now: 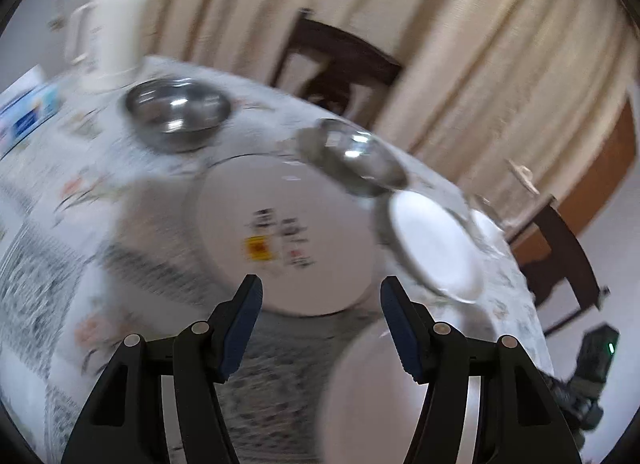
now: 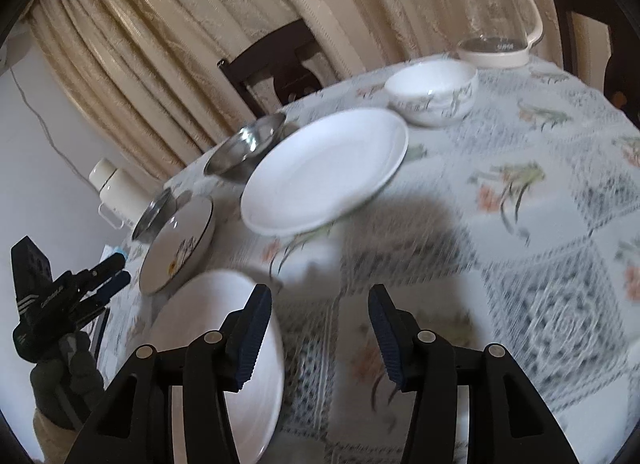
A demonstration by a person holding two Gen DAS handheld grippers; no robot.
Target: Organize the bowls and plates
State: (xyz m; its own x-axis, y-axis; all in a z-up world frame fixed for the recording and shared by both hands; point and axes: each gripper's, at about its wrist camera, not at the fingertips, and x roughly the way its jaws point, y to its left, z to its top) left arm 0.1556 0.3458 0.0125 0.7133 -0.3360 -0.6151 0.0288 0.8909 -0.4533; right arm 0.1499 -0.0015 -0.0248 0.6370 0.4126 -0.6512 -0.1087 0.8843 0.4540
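Left claw [image 1: 321,300] spread over printed plate [image 1: 280,236], white plate [image 2: 324,172] glossy

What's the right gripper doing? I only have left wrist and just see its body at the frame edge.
Observer: The right gripper is open with nothing between its fingers. It is above the tablecloth, beside a white plate.
Operator: Any bowls besides the two steel ones?
Observer: One white patterned bowl, upright and empty, past the large white plate.
Operator: Anything behind it?
Observer: A glass kettle with a white lid, at the table's far edge.
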